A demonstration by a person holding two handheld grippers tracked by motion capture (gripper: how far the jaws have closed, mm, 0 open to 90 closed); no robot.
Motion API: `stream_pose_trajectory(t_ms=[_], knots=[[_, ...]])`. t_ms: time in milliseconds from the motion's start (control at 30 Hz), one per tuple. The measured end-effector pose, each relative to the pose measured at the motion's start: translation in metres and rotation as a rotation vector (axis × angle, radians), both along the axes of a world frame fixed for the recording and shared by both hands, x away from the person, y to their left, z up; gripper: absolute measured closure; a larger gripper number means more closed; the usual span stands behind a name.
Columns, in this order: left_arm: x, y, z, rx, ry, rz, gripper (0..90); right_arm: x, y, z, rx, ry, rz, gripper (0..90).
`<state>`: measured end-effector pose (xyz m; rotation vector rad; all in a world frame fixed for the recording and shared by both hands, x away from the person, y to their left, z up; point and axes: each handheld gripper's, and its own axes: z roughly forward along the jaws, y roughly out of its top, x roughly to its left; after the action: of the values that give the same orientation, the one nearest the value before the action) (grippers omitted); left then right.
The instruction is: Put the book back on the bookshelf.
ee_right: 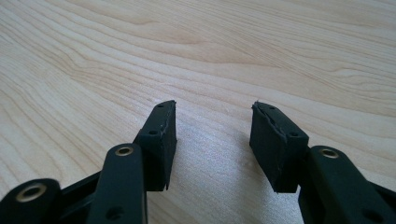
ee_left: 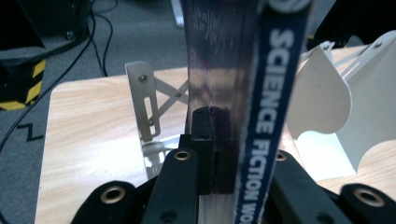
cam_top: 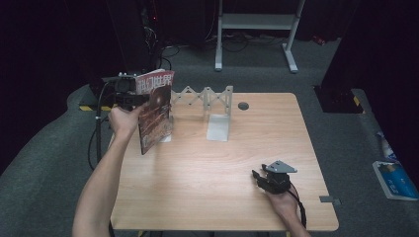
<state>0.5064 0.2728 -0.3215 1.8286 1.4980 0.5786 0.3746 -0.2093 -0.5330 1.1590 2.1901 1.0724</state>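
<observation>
A magazine (cam_top: 155, 111) with a red cover stands upright above the table's far left corner. My left gripper (cam_top: 140, 101) is shut on its edge. In the left gripper view the magazine's blue spine (ee_left: 275, 93) reads "SCIENCE FICTION" and runs up between the jaws of my left gripper (ee_left: 229, 140). Just behind it stands a white expanding book rack (cam_top: 207, 101), with its left end plate (ee_left: 142, 102) and a white divider (ee_left: 327, 98) on either side of the magazine. My right gripper (cam_top: 256, 176) rests near the table's front right. In its own view my right gripper (ee_right: 214, 140) is open over bare wood.
The wooden table (cam_top: 222, 197) has a black grommet (cam_top: 243, 105) near its far edge. A white metal stand (cam_top: 257, 22) is on the floor behind. Cables trail on the floor at the left, and a blue-and-white object (cam_top: 395, 180) lies on the floor at the right.
</observation>
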Motion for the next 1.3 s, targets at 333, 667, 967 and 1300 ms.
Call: stream_pose_trajectory(t_ms=[333, 667, 967, 1300], knots=[[0.004, -0.003, 0.000, 0.012, 0.105, 0.003, 81.9, 0.000, 0.000, 0.000, 0.002, 0.001, -0.002, 51.0], [0.009, -0.003, 0.005, 0.019, 0.196, -0.012, 81.6, -0.001, 0.000, 0.000, 0.002, 0.001, -0.001, 51.0], [0.008, 0.001, 0.008, 0.022, 0.243, -0.029, 82.6, -0.001, 0.000, 0.000, 0.002, 0.001, -0.001, 51.0], [0.001, 0.003, 0.011, -0.005, 0.138, -0.028, 83.6, -0.001, 0.000, 0.000, 0.002, 0.002, -0.001, 51.0]])
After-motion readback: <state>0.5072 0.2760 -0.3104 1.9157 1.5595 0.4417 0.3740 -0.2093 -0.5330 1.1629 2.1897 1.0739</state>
